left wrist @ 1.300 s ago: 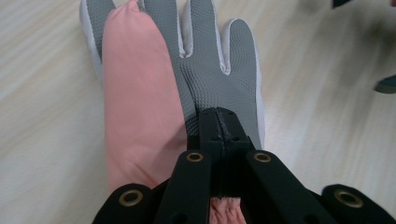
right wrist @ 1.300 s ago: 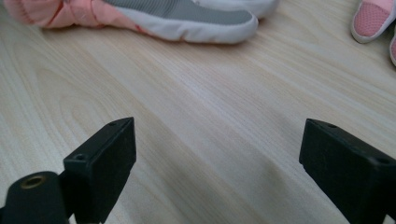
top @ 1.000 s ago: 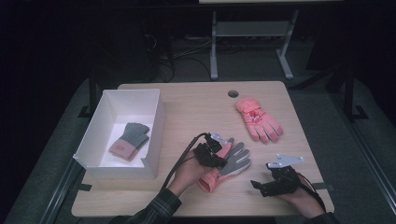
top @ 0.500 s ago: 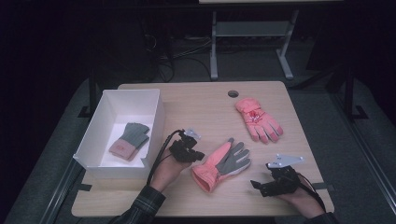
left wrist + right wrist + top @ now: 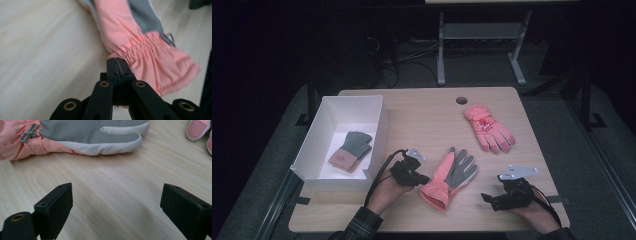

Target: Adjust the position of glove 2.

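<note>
A pink and grey glove (image 5: 451,176) lies palm up on the wooden table (image 5: 422,115), fingers pointing away from me. My left gripper (image 5: 423,178) is at its cuff, jaws shut. In the left gripper view the closed tips (image 5: 116,61) sit against the gathered pink cuff (image 5: 150,67), and I see no fabric between them. My right gripper (image 5: 487,198) rests near the front edge, right of the glove, jaws wide open. The right gripper view shows its open jaws (image 5: 116,192) over bare wood, short of the glove's grey palm (image 5: 87,132).
A second pink glove (image 5: 488,127) lies at the back right of the table, its fingertips (image 5: 200,130) visible in the right gripper view. A white box (image 5: 312,145) at the left holds a small grey and pink glove (image 5: 351,150). A cable hole (image 5: 461,100) sits near the far edge.
My left hand pulled off the glove to the left, then came nearer the front edge with its tips at the cuff. The glove and right gripper have stayed put.
</note>
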Available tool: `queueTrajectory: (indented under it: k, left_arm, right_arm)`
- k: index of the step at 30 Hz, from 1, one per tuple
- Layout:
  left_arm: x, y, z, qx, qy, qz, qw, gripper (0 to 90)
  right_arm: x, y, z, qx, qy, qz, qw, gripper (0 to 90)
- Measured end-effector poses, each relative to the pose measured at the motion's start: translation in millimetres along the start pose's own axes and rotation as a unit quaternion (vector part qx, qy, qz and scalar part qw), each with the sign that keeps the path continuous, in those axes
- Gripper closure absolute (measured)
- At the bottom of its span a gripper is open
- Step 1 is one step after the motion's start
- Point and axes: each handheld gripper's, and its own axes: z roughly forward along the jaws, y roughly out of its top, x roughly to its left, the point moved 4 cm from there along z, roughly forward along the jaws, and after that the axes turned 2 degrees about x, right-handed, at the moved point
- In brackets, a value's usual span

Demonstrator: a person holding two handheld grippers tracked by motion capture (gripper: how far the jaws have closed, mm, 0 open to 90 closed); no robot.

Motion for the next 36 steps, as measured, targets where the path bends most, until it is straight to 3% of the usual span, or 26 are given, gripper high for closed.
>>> queueTrajectory:
  k: [7, 17, 36]
  left_arm:
    - [-19.8, 3.3, 6.2, 0.008, -0.021, 0.024, 0.9995, 89.8]
    - [-45.9, 19.9, 28.2, 0.013, -0.050, 0.058, 0.9970, 89.8]
    - [-57.7, 58.7, 61.4, 0.009, -0.071, 0.080, 0.9943, 89.8]
  right_arm:
    - [-1.1, -2.2, -2.6, 0.001, 0.000, 0.005, 1.0000, 10.6]
    - [-5.4, -14.7, -10.4, 0.006, -0.003, 0.006, 1.0000, 10.7]
    - [-9.4, -20.8, -13.5, 0.013, -0.003, 0.010, 0.9999, 10.6]
